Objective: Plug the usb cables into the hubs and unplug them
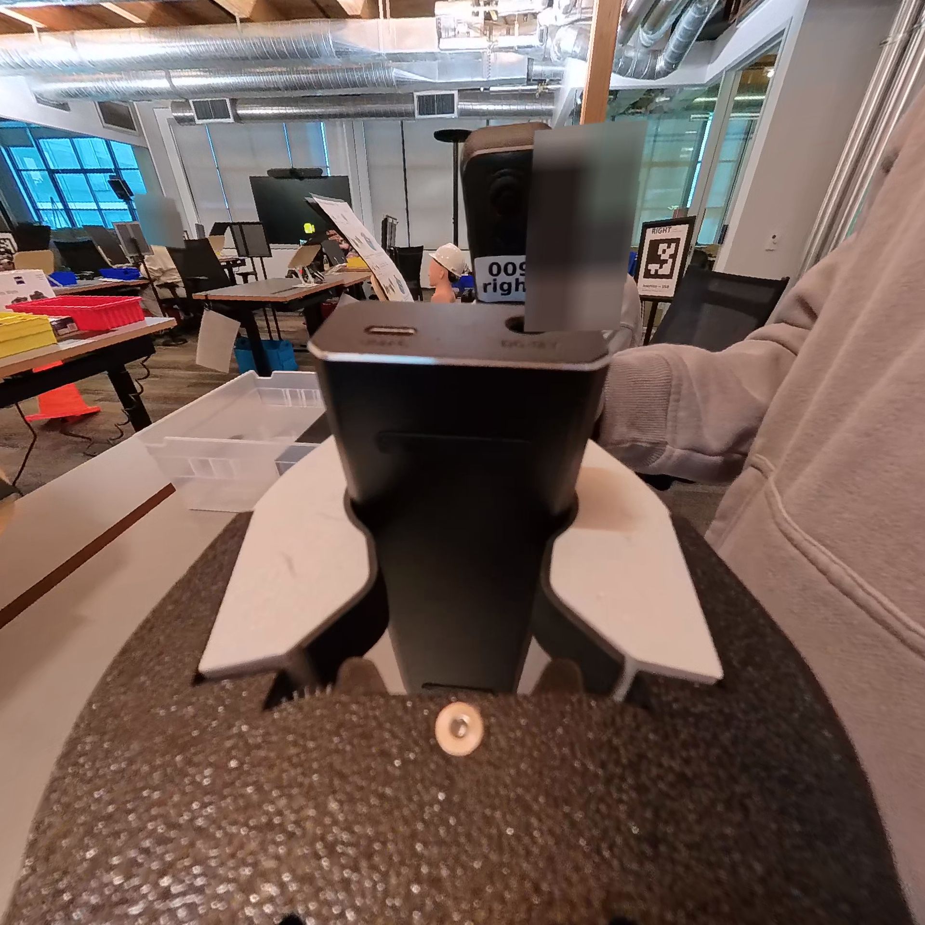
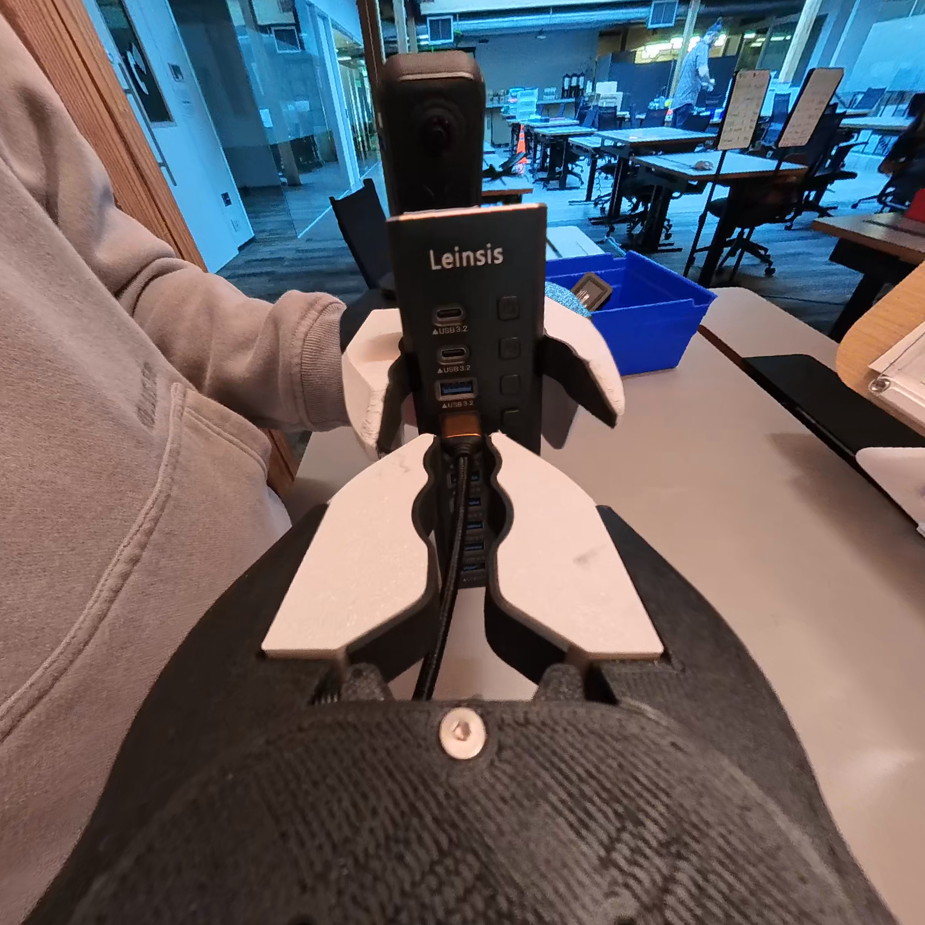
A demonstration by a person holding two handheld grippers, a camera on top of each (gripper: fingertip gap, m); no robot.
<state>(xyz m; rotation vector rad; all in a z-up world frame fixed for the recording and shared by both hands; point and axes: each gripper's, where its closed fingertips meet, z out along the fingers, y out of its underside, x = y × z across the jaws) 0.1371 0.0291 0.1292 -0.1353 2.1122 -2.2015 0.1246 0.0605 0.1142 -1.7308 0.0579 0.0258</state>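
My left gripper (image 1: 463,500) is shut on a black USB hub (image 1: 460,425) and holds it upright above the table, its plain back towards this camera. In the right wrist view the hub's port face (image 2: 465,280) shows, with the left gripper's white fingers (image 2: 585,360) clamped on its sides. My right gripper (image 2: 461,443) is shut on a black braided USB cable (image 2: 450,575) just behind its copper-coloured plug (image 2: 460,425). The plug sits at a port in the hub's column of blue ports; how deep it sits is hidden. The cable runs back between my right fingers.
A clear plastic tray (image 1: 235,440) stands on the white table (image 2: 726,500) beyond the hub. A blue bin (image 2: 645,320) holding a dark item stands at the far right. A flat black object (image 2: 821,395) lies at the right edge. The person's beige sleeve (image 1: 701,410) is close by.
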